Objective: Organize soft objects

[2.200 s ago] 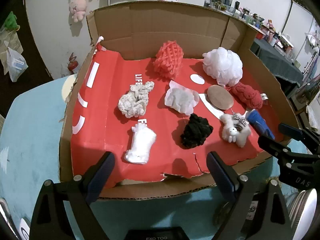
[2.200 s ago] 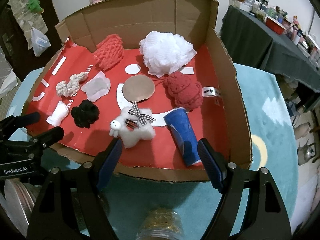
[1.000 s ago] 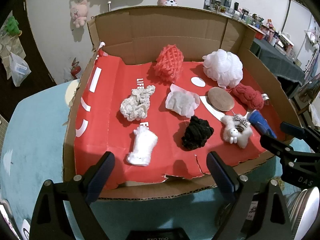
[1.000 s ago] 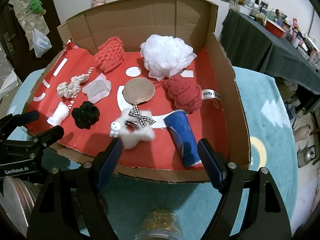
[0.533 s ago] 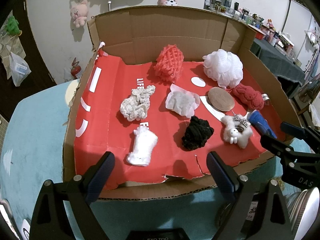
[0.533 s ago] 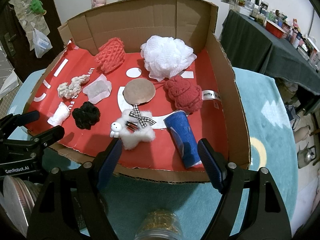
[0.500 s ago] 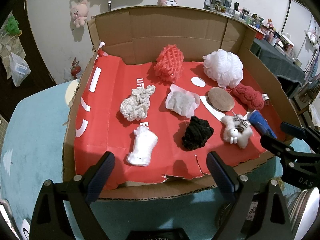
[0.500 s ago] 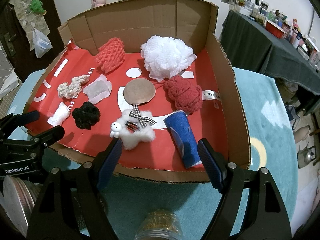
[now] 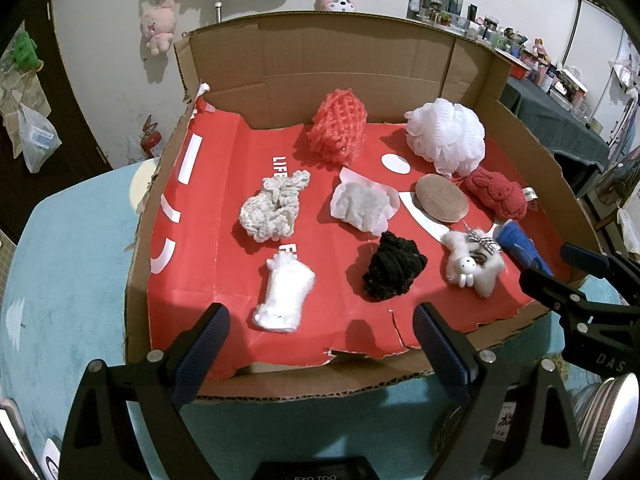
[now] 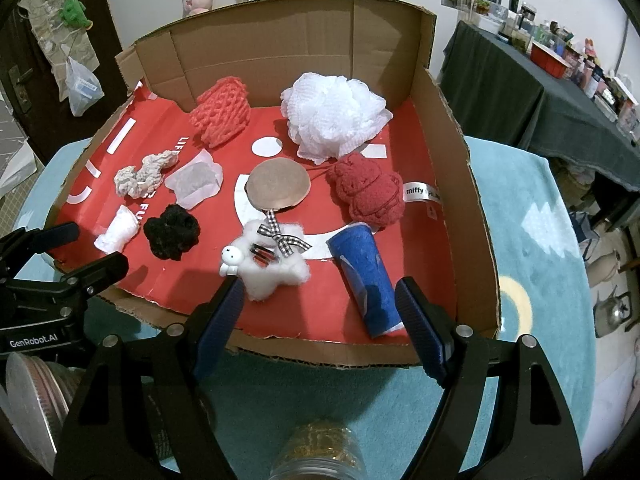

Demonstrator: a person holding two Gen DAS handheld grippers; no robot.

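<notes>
Left wrist view: both the left hand-held gripper (image 9: 318, 342) and right hand-held gripper (image 10: 318, 314) hang apart and empty at the near edge of the cardboard tray (image 9: 320, 390), where the soft objects (image 9: 394, 266) lie spread apart; sorting stage undetermined.

Home room: wall-hung plush toys (image 9: 157, 26), cluttered side table (image 10: 532, 92).
</notes>
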